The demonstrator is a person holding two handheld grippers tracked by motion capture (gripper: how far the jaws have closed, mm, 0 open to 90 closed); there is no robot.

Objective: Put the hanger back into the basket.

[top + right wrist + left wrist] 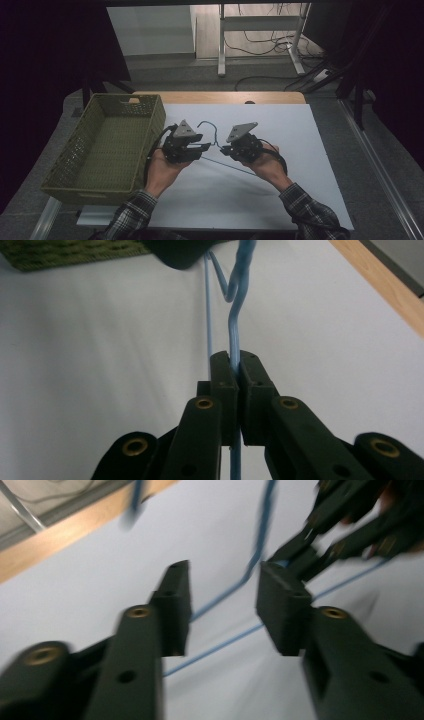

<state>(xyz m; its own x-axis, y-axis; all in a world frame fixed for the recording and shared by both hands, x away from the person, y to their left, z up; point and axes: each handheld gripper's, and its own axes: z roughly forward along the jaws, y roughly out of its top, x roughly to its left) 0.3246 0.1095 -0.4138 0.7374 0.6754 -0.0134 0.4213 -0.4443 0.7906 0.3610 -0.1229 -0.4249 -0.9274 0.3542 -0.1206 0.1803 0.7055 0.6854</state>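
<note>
High view overhead, facing forward; both gripper views close, sharing blue wire (234, 335).

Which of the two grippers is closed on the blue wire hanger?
The right gripper: its jaws pinch the blue wire hanger tightly. The left gripper has open jaws, with the wire passing between them, not pressed.

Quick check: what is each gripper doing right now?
Left gripper: open, blue wire hanger between the jaws, not gripped.
Right gripper: shut on the blue wire hanger.

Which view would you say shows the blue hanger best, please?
The right gripper view: the hanger is sharp, clamped in the right gripper. The high view shows it small, the left gripper view blurred.
</note>
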